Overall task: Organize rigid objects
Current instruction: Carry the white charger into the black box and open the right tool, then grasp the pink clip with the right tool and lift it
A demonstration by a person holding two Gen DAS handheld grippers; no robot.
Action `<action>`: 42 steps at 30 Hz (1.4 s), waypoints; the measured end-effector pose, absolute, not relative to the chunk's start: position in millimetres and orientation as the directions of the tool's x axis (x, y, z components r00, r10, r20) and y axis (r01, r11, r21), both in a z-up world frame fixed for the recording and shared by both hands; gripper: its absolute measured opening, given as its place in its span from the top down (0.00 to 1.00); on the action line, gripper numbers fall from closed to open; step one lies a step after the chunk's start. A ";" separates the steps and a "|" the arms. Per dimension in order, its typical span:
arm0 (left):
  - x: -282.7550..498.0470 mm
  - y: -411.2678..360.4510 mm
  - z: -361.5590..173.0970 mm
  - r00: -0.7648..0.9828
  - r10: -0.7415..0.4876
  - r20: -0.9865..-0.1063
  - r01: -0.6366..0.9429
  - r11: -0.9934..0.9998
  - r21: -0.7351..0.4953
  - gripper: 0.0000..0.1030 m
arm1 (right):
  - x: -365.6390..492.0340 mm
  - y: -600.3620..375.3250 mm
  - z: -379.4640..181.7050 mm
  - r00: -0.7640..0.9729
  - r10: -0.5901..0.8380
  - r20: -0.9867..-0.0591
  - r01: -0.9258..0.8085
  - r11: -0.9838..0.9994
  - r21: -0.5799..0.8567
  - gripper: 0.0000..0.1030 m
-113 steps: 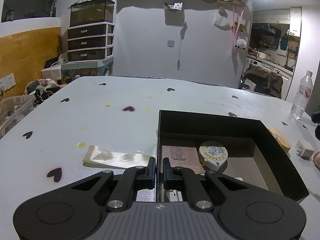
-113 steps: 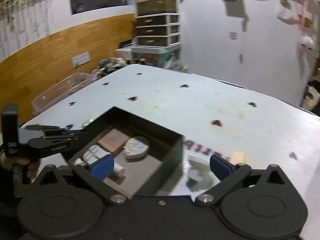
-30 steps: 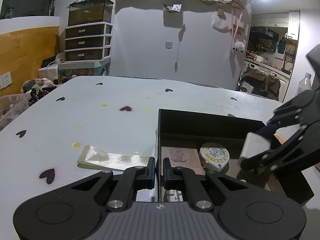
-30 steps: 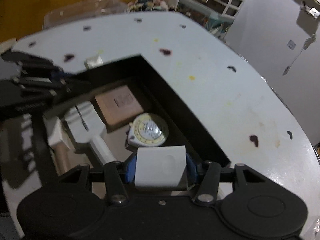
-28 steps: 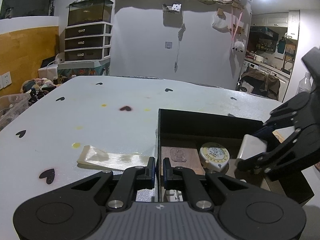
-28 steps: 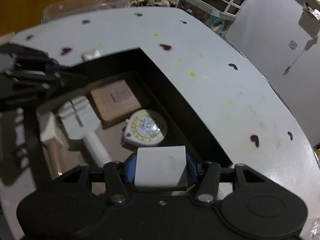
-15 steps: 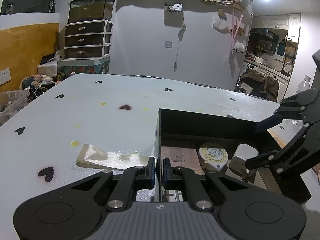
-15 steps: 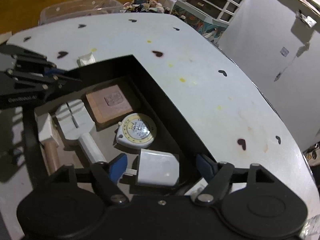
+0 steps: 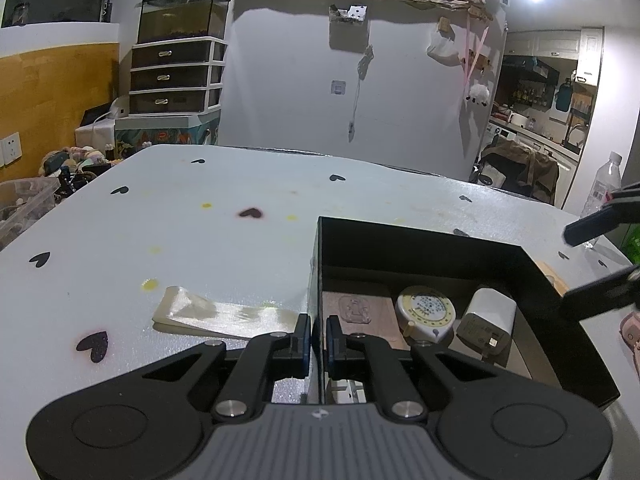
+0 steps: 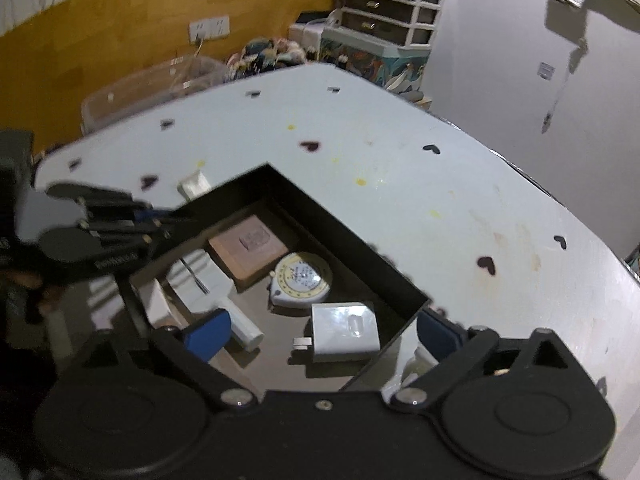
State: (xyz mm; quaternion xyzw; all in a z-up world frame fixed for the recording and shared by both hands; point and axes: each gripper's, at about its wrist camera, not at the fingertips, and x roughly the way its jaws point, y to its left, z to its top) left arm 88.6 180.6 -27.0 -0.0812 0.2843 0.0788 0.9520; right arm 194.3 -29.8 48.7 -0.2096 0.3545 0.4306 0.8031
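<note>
Now your right gripper (image 10: 320, 330) gapes empty above the charger (image 10: 345, 338); your left gripper (image 9: 318, 338) pinches the box (image 9: 320, 264) wall. Stiff, light, slick: grasp its flat sides.

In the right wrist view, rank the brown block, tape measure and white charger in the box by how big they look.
1. Brown block, largest.
2. Tape measure and white charger look about alike; the charger lies nearer the camera, so I won't rank them.

All three lie inside the black box.

Glossy white plastic charger (image 10: 345, 337)
</note>
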 end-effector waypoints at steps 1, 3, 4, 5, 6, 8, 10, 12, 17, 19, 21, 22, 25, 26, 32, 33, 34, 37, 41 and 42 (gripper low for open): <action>88.8 181.0 -27.0 0.826 0.105 -0.554 -0.197 0.974 -0.109 0.93 | 193.9 -34.1 52.1 0.385 0.550 -0.741 -0.831 0.556 -0.019 0.00; 88.8 181.2 -27.1 0.825 0.108 -0.554 -0.199 0.974 -0.108 0.93 | 193.1 -43.4 57.8 0.398 0.562 -0.725 -0.812 0.583 0.006 0.00; 88.9 181.4 -27.3 0.825 0.108 -0.555 -0.200 0.974 -0.107 0.93 | 192.6 -49.3 61.5 0.408 0.567 -0.716 -0.799 0.601 0.020 0.00; 88.9 180.9 -27.2 0.824 0.109 -0.556 -0.201 0.974 -0.106 0.93 | 191.7 -55.2 64.5 0.420 0.569 -0.707 -0.787 0.616 0.029 0.00; 88.8 181.0 -27.1 0.824 0.109 -0.556 -0.201 0.974 -0.106 0.93 | 190.6 -61.5 67.6 0.433 0.571 -0.698 -0.775 0.631 0.035 0.00; 88.7 181.2 -27.2 0.825 0.110 -0.555 -0.202 0.974 -0.106 0.93 | 188.6 -76.4 73.1 0.463 0.572 -0.677 -0.751 0.659 0.044 0.00; 88.8 180.3 -26.5 0.824 0.112 -0.556 -0.203 0.974 -0.104 0.93 | 186.0 -92.3 76.5 0.497 0.564 -0.659 -0.724 0.689 0.044 0.00; 88.4 180.3 -25.9 0.824 0.114 -0.556 -0.203 0.974 -0.101 0.93 | 184.0 -110.1 76.8 0.534 0.548 -0.645 -0.690 0.723 0.043 0.00; 88.8 179.8 -25.1 0.827 0.113 -0.550 -0.201 0.974 -0.102 0.93 | 177.8 -158.6 64.1 0.626 0.469 -0.623 -0.568 0.821 0.048 0.00; 89.1 179.3 -25.1 0.828 0.115 -0.548 -0.204 0.973 -0.104 0.93 | 174.9 -177.3 53.8 0.665 0.415 -0.621 -0.498 0.866 0.045 0.00; 89.6 178.7 -25.2 0.829 0.118 -0.546 -0.207 0.973 -0.104 0.93 | 170.4 -196.3 38.6 0.713 0.337 -0.615 -0.417 0.909 0.015 0.01; 89.5 178.4 -25.4 0.830 0.120 -0.544 -0.209 0.973 -0.103 0.93 | 169.0 -204.3 30.9 0.726 0.306 -0.616 -0.387 0.922 0.001 0.01; 89.5 177.8 -25.6 0.831 0.122 -0.543 -0.209 0.973 -0.102 0.93 | 169.4 -230.7 5.0 0.721 0.249 -0.647 -0.301 0.953 0.031 0.08; 89.2 177.5 -25.7 0.831 0.122 -0.543 -0.208 0.973 -0.101 0.93 | 170.7 -238.8 -3.9 0.712 0.239 -0.660 -0.270 0.961 0.058 0.10; 88.9 176.8 -26.0 0.831 0.122 -0.543 -0.208 0.973 -0.100 0.93 | 174.6 -259.2 -42.6 0.684 0.174 -0.709 -0.157 0.983 0.090 0.19; 89.1 176.9 -25.9 0.831 0.123 -0.543 -0.209 0.973 -0.100 0.93 | 175.2 -260.1 -45.1 0.686 0.170 -0.707 -0.149 0.984 0.092 0.22; 89.1 176.9 -25.8 0.831 0.123 -0.543 -0.210 0.973 -0.100 0.93 | 176.5 -260.0 -46.2 0.690 0.168 -0.704 -0.142 0.985 0.096 0.23; 87.8 175.8 -25.6 0.831 0.127 -0.542 -0.213 0.972 -0.100 0.92 | 178.8 -262.0 -51.4 0.696 0.166 -0.699 -0.127 0.986 0.108 0.32; 86.2 175.2 -24.8 0.831 0.128 -0.542 -0.214 0.972 -0.098 0.92 | 183.5 -263.8 -55.4 0.677 0.161 -0.719 -0.098 0.987 0.128 0.64; 86.1 175.2 -24.7 0.831 0.127 -0.542 -0.213 0.972 -0.099 0.92 | 184.1 -264.3 -56.5 0.678 0.161 -0.717 -0.102 0.987 0.125 0.65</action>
